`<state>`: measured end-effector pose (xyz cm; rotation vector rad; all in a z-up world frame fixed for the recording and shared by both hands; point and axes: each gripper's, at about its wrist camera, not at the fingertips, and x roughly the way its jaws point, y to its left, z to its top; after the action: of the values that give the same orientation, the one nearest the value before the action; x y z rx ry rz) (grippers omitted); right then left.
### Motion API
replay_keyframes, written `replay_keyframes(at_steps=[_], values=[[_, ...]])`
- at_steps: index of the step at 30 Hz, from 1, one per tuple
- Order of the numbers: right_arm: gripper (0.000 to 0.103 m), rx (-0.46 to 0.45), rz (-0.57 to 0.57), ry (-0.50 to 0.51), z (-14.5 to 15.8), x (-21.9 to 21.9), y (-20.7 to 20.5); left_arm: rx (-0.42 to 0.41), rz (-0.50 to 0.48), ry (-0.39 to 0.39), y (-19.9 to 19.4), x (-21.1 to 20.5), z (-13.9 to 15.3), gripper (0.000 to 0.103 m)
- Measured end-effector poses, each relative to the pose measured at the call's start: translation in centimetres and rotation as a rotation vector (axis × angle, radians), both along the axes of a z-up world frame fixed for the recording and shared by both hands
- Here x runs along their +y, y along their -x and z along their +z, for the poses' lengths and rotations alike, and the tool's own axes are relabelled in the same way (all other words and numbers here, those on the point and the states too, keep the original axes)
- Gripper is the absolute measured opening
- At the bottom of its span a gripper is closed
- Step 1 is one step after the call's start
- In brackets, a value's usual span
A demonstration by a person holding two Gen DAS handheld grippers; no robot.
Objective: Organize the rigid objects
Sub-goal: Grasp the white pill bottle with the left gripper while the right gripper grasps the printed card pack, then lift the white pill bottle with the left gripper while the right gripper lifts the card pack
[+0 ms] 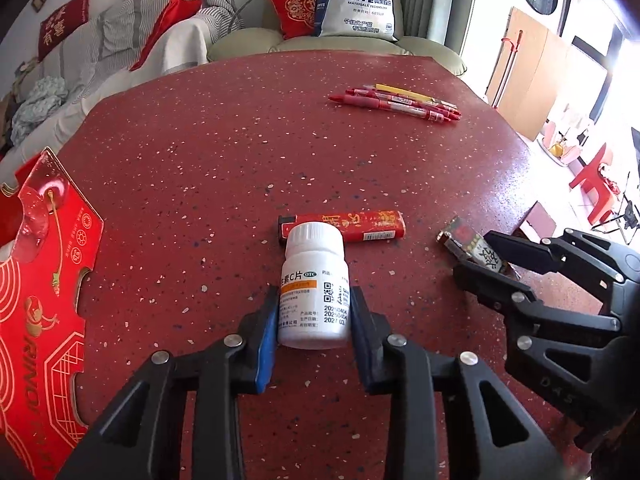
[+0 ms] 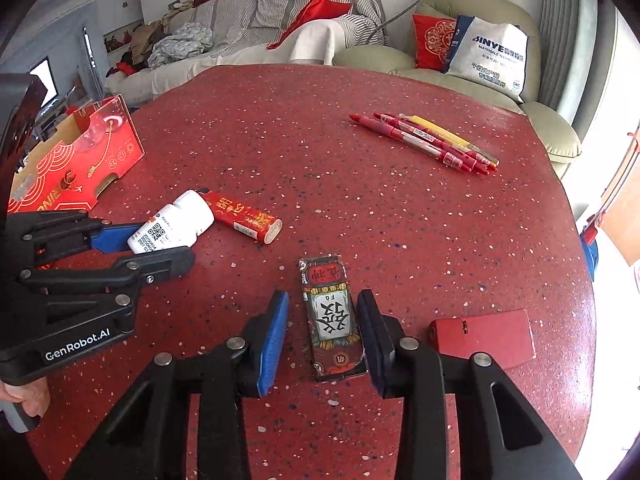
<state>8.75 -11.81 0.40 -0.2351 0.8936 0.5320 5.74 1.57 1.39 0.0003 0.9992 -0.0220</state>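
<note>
A white pill bottle (image 1: 314, 284) lies on the red speckled table (image 1: 224, 152), between the pads of my left gripper (image 1: 314, 312), which is shut on it. It also shows in the right wrist view (image 2: 172, 224). A red lighter (image 1: 352, 226) lies just beyond the bottle's cap. My right gripper (image 2: 322, 312) straddles a small printed box (image 2: 332, 316) with black characters. Its right pad touches the box; a gap shows at the left pad. The right gripper also shows in the left wrist view (image 1: 478, 258).
Several red and yellow pens (image 2: 428, 140) lie at the far right of the table. A red cardboard box (image 2: 76, 156) stands at the left edge. A flat red case (image 2: 488, 338) lies right of my right gripper. Sofas with cushions stand behind the table.
</note>
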Motion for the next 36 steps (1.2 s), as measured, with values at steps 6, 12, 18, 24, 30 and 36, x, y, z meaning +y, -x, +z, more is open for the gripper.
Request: replay_keyframes(at_steps=[6, 12, 18, 24, 30, 36], values=[[0.025, -0.005, -0.029, 0.001, 0.2, 1.2, 1.8, -0.037, -0.006, -0.013, 2.3, 0.4, 0.0, 0.035], [0.025, -0.002, -0.052, -0.016, 0.3, 2.3, 4.3, -0.066, -0.020, -0.024, 5.0, 1.2, -0.2, 0.035], [0.025, -0.008, -0.052, 0.007, 0.1, 3.6, 7.7, -0.085, -0.032, -0.007, 6.8, 1.9, -0.3, 0.035], [0.025, -0.012, -0.073, 0.001, 0.0, 3.6, 9.3, -0.087, -0.045, 0.016, 7.2, 2.2, -0.2, 0.035], [0.025, -0.017, -0.073, 0.006, 0.0, 3.8, 9.4, -0.088, -0.050, 0.016, 7.8, 2.4, -0.2, 0.035], [0.025, -0.027, -0.073, 0.026, 0.0, 4.0, 9.6, -0.091, -0.047, 0.062, 7.8, 3.0, -0.2, 0.035]])
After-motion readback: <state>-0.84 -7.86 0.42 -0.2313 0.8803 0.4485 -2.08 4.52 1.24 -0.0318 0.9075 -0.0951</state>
